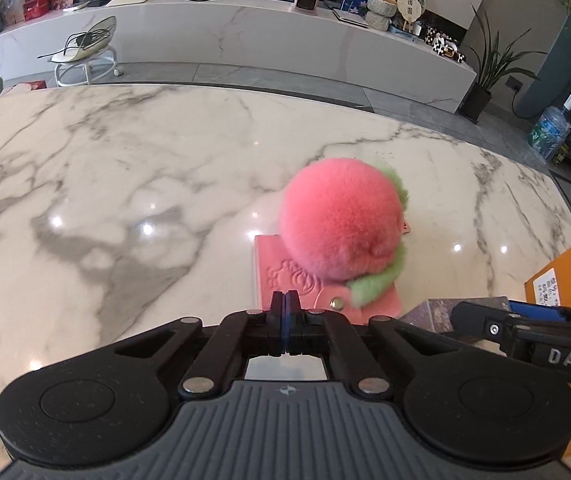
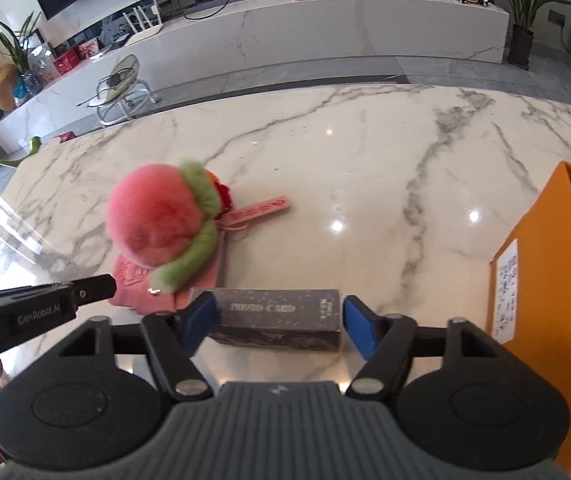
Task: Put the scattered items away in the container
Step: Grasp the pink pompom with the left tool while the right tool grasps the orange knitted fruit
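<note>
Right gripper is straddling the dark box, half-open, pads not touching; center it first. Left gripper is sitting fully closed, empty.

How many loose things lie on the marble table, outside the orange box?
3: a pink pompom, the pink wallet beneath it, a dark box between the right claw's fingers. Others may be hidden.

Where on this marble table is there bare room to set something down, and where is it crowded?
Bare: the table's whole stretch left of the pink wallet, and the far strip beyond the pompom; also between the pink tag and orange box. Crowded: the near edge, where wallet, pompom, grey box and both grippers cluster.
</note>
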Available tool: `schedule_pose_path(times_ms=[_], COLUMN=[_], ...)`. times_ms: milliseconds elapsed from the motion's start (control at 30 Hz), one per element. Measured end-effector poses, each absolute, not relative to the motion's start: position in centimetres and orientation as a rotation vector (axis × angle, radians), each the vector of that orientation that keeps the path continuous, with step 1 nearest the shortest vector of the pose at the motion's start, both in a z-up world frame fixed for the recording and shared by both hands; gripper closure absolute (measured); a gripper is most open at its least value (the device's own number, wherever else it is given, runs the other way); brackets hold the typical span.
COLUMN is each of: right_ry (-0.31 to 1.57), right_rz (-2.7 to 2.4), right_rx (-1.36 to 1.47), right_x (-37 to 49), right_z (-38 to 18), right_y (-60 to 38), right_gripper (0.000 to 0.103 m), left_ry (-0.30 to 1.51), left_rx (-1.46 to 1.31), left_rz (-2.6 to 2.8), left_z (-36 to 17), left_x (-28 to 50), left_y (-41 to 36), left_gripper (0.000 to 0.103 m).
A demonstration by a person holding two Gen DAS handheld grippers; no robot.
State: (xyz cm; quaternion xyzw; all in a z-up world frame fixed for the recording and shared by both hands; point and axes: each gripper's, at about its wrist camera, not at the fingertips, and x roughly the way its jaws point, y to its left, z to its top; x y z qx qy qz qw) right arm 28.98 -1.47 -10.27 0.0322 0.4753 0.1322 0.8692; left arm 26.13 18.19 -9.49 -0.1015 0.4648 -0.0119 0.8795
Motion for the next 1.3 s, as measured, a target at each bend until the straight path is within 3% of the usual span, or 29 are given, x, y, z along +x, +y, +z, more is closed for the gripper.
schedule_pose_path(times_ms=[100, 133, 167, 200, 233, 267, 467, 800, 833, 933, 1067, 1300], right_ry=[1.004, 1.008, 1.009, 1.008, 1.009, 1.008, 0.975, 0.958, 0.959, 0.960, 0.957, 0.923], right_rz=[0.293, 0.295, 0.292, 0.286, 0.283, 0.283, 0.275, 0.278, 0.275, 0.286, 0.303, 0.374], right_rx=[0.071, 0.068, 0.059, 0.047, 0.039, 0.035, -0.011, -0.081, -0.082, -0.077, -0.092, -0.094], right_x=[28.8, 28.8, 28.8, 28.8, 28.9, 29.1, 30.7, 35.5, 35.9, 36.7, 37.3, 38.0], right_z=[-10.2, -10.1, -9.9, -9.7, -9.5, -9.3, -7.8, -8.1, -8.2, -8.6, -8.8, -8.7], right_y=[-1.3, -1.2, -1.2, -1.2, -1.2, -1.3, -1.5, 0.3, 0.4, 0.7, 1.6, 4.1], right_gripper=[0.038, 0.041, 0.043, 0.047, 0.047, 0.047, 0.047, 0.048, 0.048, 0.048, 0.048, 0.047], left_ry=[0.936, 0.915, 0.900, 0.884, 0.864, 0.847, 0.851, 0.915, 0.919, 0.911, 0.891, 0.859], left_rx=[-0.172, -0.156, -0.142, -0.138, -0.141, -0.141, -0.058, -0.180, -0.200, -0.244, -0.246, -0.238], left_rz=[-0.048, -0.043, -0.038, -0.039, -0.050, -0.066, -0.041, -0.046, -0.048, -0.080, -0.088, -0.048], left_z=[-8.6, -8.4, -8.1, -7.8, -7.6, -7.4, -8.2, -11.0, -11.3, -11.8, -11.4, -9.3], left_x=[25.8, 25.9, 26.1, 26.3, 26.6, 27.0, 30.3, 33.5, 33.6, 33.7, 33.5, 31.8], left_y=[17.7, 17.5, 17.1, 16.8, 16.6, 16.3, 14.4, 15.1, 15.4, 15.9, 16.5, 19.6], left_gripper=[0.100, 0.092, 0.072, 0.060, 0.034, 0.023, 0.019, 0.017, 0.019, 0.046, 0.053, 0.055])
